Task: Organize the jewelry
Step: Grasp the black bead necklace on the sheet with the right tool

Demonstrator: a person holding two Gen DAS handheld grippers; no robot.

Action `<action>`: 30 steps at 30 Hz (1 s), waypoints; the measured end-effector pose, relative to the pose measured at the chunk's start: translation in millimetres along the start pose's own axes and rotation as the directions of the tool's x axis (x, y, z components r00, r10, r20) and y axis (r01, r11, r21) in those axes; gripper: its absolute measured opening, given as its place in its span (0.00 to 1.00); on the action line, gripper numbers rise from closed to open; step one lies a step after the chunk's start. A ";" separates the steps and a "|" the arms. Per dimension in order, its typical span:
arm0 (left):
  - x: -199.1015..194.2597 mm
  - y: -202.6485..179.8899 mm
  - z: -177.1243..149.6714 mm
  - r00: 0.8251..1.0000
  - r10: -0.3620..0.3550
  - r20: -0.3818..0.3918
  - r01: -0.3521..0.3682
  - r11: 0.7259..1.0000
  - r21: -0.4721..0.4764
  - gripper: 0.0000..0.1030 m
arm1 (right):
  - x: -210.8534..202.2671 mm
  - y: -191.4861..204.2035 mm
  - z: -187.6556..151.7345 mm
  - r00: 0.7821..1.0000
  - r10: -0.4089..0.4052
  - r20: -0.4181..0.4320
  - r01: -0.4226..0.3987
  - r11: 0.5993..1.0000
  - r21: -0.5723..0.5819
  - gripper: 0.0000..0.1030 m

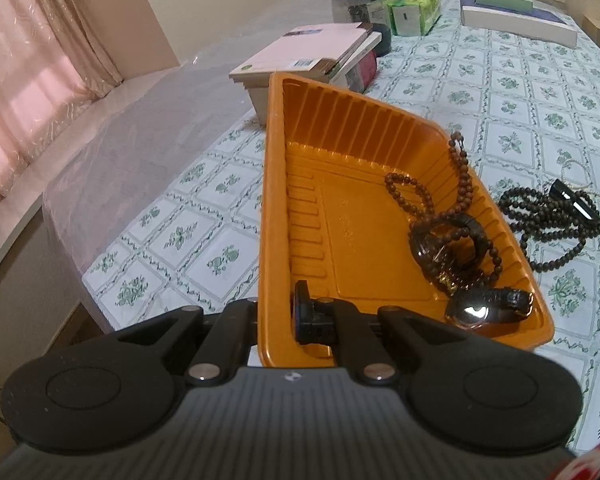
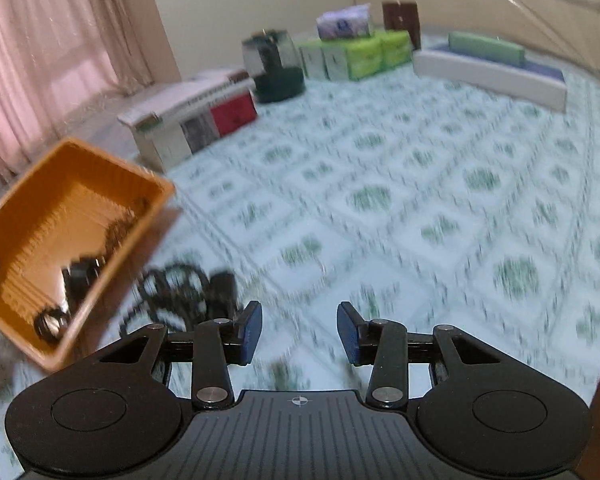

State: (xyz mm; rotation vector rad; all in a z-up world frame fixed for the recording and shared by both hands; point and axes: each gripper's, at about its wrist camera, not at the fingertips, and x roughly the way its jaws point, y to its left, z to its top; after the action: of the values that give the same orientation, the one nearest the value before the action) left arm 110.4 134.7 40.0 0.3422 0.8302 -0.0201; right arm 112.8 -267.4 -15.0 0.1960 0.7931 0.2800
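- The left gripper (image 1: 278, 320) has its jaws closed tight on the near wall of the orange tray (image 1: 276, 184), one finger inside and one outside, and seems to hold it tilted off the bench (image 1: 500, 92).
- The right gripper (image 2: 299, 330) has its jaws partly open with nothing between them; its view is smeared, so finer detail there is unclear.
- Inside the tray lie a brown bead strand (image 1: 424, 200), a dark bangle (image 1: 448, 246) and a shiny ring-like piece (image 1: 474, 312), all gathered towards the right wall.
- The brown strand's tail hangs over that wall; a jolt could drag it out.
- Just beside the tray, on the bench, lies the dark bead necklace (image 1: 548, 224), not yet put away.
- Judged risk: with the tray tipped, the pieces inside could slide out over the low edge.
- Reaching at speed, the open jaws may catch only one loop of the necklace, or knock the tray.
- Farther off stand stacked books (image 1: 312, 56) and tissue packs (image 1: 414, 10), well clear.
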 end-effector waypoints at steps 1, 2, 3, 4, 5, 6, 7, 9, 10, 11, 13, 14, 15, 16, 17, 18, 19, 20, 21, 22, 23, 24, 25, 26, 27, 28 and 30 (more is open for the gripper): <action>1.2 1.2 -1.3 1.000 -0.001 -0.004 0.001 1.000 -0.005 0.03 | -0.1 -0.3 -6.2 1.000 0.001 -0.009 -0.001 1.000 -0.006 0.41; 2.6 2.7 -2.6 1.000 -0.004 -0.009 0.004 1.000 -0.012 0.03 | 0.1 1.0 -9.8 1.000 0.004 -0.016 -0.004 1.000 -0.016 0.41; 4.2 4.6 -3.8 1.000 -0.006 -0.015 0.006 1.000 -0.020 0.03 | 0.6 2.7 -13.1 1.000 0.008 -0.020 -0.008 1.000 -0.028 0.41; 5.5 6.8 -5.0 1.000 -0.010 -0.021 0.009 1.000 -0.028 0.03 | 2.3 5.6 -14.4 1.000 0.015 -0.025 -0.016 0.999 -0.045 0.41; 6.0 7.9 -5.9 1.000 -0.014 -0.023 0.013 0.999 -0.033 0.03 | 4.4 8.7 -14.8 0.999 0.024 -0.025 -0.025 0.998 -0.065 0.41; 6.2 8.6 -6.5 1.000 -0.016 -0.025 0.015 0.999 -0.035 0.03 | 6.1 12.7 -14.4 0.999 0.031 -0.023 -0.033 0.995 -0.089 0.41; 6.3 8.6 -6.8 1.000 -0.015 -0.027 0.014 0.999 -0.034 0.03 | 8.6 16.5 -15.7 0.999 0.036 -0.023 -0.038 0.993 -0.115 0.41; 5.7 8.3 -6.6 1.000 -0.016 -0.025 0.015 0.999 -0.034 0.03 | 13.8 23.3 -13.0 0.999 0.040 -0.033 -0.045 0.986 -0.162 0.41; 5.1 7.7 -6.2 1.000 -0.015 -0.023 0.015 0.999 -0.032 0.03 | 16.8 26.2 -12.1 0.998 0.043 -0.038 -0.049 0.982 -0.182 0.41; 4.3 7.2 -5.7 1.000 -0.015 -0.020 0.015 0.999 -0.031 0.03 | 21.7 29.4 -12.0 0.998 0.043 -0.042 -0.051 0.978 -0.200 0.41; 3.4 5.8 -4.7 1.000 -0.014 -0.017 0.014 1.000 -0.026 0.03 | 29.1 35.1 -8.5 0.998 0.047 -0.048 -0.057 0.969 -0.240 0.40; 3.2 5.5 -4.2 1.000 -0.014 -0.016 0.014 1.000 -0.023 0.03 | 36.0 38.3 -8.3 0.998 0.044 -0.052 -0.056 0.964 -0.261 0.40; 2.8 5.0 -3.8 1.000 -0.014 -0.014 0.014 1.000 -0.021 0.03 | 41.1 40.7 -8.3 0.998 0.039 -0.058 -0.054 0.958 -0.283 0.40; 2.8 4.9 -3.7 1.000 -0.014 -0.013 0.014 1.000 -0.020 0.03 | 46.8 42.2 -7.8 0.998 0.030 -0.063 -0.048 0.953 -0.301 0.40; 2.7 5.1 -3.9 1.000 -0.015 -0.013 0.015 1.000 -0.019 0.03 | 50.8 43.0 -7.9 0.997 0.021 -0.070 -0.042 0.948 -0.315 0.37; 2.7 5.1 -3.9 1.000 -0.015 -0.013 0.015 1.000 -0.018 0.03 | 54.7 42.9 -8.2 0.997 0.013 -0.080 -0.039 0.944 -0.327 0.35; 2.7 4.9 -3.9 1.000 -0.015 -0.013 0.015 1.000 -0.017 0.03 | 59.2 42.9 -8.1 0.996 0.009 -0.089 -0.039 0.942 -0.335 0.30; 2.7 5.0 -3.9 1.000 -0.014 -0.013 0.014 1.000 -0.018 0.03 | 62.9 42.7 -8.3 0.995 0.008 -0.097 -0.041 0.939 -0.341 0.28; 2.7 4.9 -3.8 1.000 -0.014 -0.013 0.014 1.000 -0.018 0.03 | 65.9 42.7 -8.6 0.995 0.009 -0.103 -0.045 0.936 -0.348 0.28; 2.7 5.0 -3.9 1.000 -0.014 -0.013 0.014 1.000 -0.018 0.03 | 68.5 43.1 -8.6 0.994 0.013 -0.107 -0.051 0.933 -0.356 0.28; 2.7 5.1 -3.9 1.000 -0.014 -0.013 0.014 1.000 -0.018 0.03 | 71.0 43.7 -8.5 0.994 0.018 -0.112 -0.058 0.930 -0.364 0.27; 2.7 5.0 -3.9 1.000 -0.015 -0.013 0.014 1.000 -0.018 0.03 | 72.9 44.6 -8.5 0.993 0.022 -0.117 -0.064 0.926 -0.371 0.27; 2.7 5.0 -3.9 1.000 -0.015 -0.013 0.014 1.000 -0.018 0.03 | 75.8 45.8 -8.6 0.992 0.024 -0.121 -0.069 0.922 -0.381 0.27; 2.7 5.0 -3.9 1.000 -0.015 -0.013 0.014 1.000 -0.018 0.03 | 78.2 47.2 -8.9 0.992 0.025 -0.122 -0.071 0.918 -0.391 0.23; 2.4 5.1 -4.0 1.000 -0.014 -0.014 0.014 1.000 -0.017 0.03 | 79.5 48.7 -9.1 0.993 0.022 -0.118 -0.068 0.913 -0.403 0.19; 2.1 5.1 -4.1 1.000 -0.015 -0.014 0.015 1.000 -0.016 0.03 | 79.4 51.1 -8.6 0.994 0.016 -0.112 -0.061 0.909 -0.413 0.07; 1.6 5.3 -3.8 1.000 -0.014 -0.014 0.014 1.000 -0.014 0.03 | 75.3 54.8 -7.6 0.996 0.006 -0.094 -0.045 0.904 -0.426 0.07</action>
State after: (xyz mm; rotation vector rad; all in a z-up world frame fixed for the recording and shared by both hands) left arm 109.5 141.1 38.0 0.3235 0.8464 -0.0249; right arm 148.1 -191.0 -55.6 -0.2237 0.7994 0.4836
